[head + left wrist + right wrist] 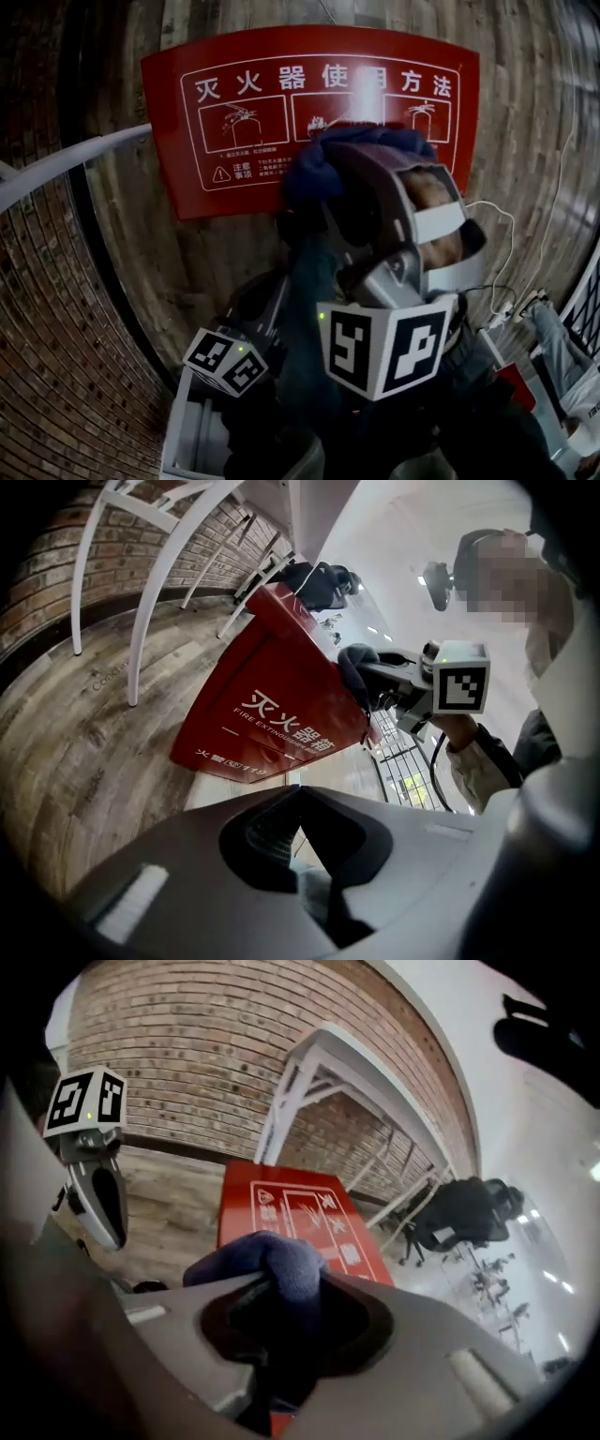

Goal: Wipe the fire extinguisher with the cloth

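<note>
Cloth [314,169], dark blue and bunched, showed against the red box lid [234,122], which was printed with white instructions. A white rail [66,164] ran at the far left. The left gripper [300,794] sat lower with its jaws together and nothing between them. The right gripper [281,1288] was clamped on the cloth; whether the cloth touched the lid could not be told.

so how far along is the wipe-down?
Done: the cloth is picked up, with the right hand-held gripper shut on it. In hand: the cloth is held up against the printed top of the red box; whether it touches can't be told. Left: the wiping itself. No cleaned area shows and no extinguisher is in view. The left hand-held gripper is shut and empty.
</note>
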A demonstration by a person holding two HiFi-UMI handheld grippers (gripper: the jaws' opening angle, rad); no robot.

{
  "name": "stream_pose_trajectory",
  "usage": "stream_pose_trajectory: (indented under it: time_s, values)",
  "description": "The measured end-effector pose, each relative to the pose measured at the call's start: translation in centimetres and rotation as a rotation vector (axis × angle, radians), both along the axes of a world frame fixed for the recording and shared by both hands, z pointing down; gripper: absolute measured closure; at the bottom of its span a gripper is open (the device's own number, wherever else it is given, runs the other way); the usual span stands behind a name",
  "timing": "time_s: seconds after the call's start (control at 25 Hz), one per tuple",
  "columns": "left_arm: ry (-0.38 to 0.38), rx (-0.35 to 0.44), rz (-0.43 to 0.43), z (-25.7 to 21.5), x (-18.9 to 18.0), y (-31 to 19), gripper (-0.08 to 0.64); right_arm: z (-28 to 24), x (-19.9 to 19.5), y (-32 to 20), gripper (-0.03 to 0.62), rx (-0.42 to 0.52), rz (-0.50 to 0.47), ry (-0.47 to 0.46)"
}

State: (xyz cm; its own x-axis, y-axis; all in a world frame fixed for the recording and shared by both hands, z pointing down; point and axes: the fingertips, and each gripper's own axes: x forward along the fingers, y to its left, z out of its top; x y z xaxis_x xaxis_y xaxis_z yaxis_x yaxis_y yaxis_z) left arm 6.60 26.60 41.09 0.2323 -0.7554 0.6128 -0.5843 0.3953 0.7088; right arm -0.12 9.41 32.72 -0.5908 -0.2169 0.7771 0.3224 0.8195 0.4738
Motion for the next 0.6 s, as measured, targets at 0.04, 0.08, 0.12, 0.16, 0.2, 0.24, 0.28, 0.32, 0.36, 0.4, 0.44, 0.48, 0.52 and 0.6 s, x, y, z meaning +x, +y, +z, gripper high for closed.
stream_pose_trajectory:
  time_s: [0.04,0.08,0.12,0.16,0.2,0.24,0.28,0.32,0.36,0.4,0.44,0.48,0.52,0.6]
  values:
    - [-0.004,0.004,-0.007,-0.2,-0.2,-0.1,0.561,0.0,-1.0,1.2,0.505,-0.008,-0.054,-0.006]
    - [-0.012,0.012,-0.008,-0.5,-0.3,-0.3,0.561,0.0,-1.6,1.9,0.505,-0.015,-0.091,-0.015]
    - [-0.022,0.025,-0.003,-0.8,-0.4,-0.6,0.561,-0.1,-1.9,2.0,0.505,-0.037,-0.11,-0.039]
    - [-0.035,0.039,0.007,-1.1,-0.4,-1.0,0.561,-0.4,-2.2,1.7,0.503,-0.076,-0.114,-0.087]
    - [-0.048,0.053,0.021,-1.4,-0.5,-1.3,0.561,-0.8,-2.4,1.1,0.503,-0.119,-0.103,-0.152]
    - [-0.06,0.064,0.035,-1.8,-0.4,-1.6,0.561,-1.1,-2.3,0.2,0.503,-0.147,-0.074,-0.207]
    - [-0.069,0.068,0.044,-2.1,-0.3,-1.7,0.561,-1.1,-1.9,-1.0,0.503,-0.156,-0.028,-0.236]
    - [-0.075,0.065,0.049,-2.4,-0.1,-1.7,0.561,-0.9,-1.2,-2.2,0.503,-0.155,0.028,-0.237]
    - [-0.077,0.061,0.05,-2.6,0.1,-1.8,0.561,-0.6,-0.6,-3.3,0.502,-0.153,0.082,-0.218]
    - [-0.076,0.062,0.05,-2.9,0.1,-2.0,0.561,-0.3,-0.1,-4.2,0.502,-0.153,0.12,-0.189]
    - [-0.071,0.069,0.052,-3.3,0.2,-2.3,0.561,-0.3,0.0,-4.6,0.5,-0.156,0.13,-0.167]
    - [-0.064,0.078,0.058,-4.0,0.3,-2.6,0.561,-0.6,-0.2,-4.6,0.499,-0.171,0.119,-0.168]
    - [-0.054,0.086,0.065,-5.0,0.5,-2.7,0.563,-1.2,-0.5,-4.1,0.497,-0.199,0.101,-0.191]
    - [-0.04,0.1,0.091,-7.4,1.0,-3.0,0.561,-2.8,-0.8,-3.4,0.494,-0.272,0.098,-0.247]
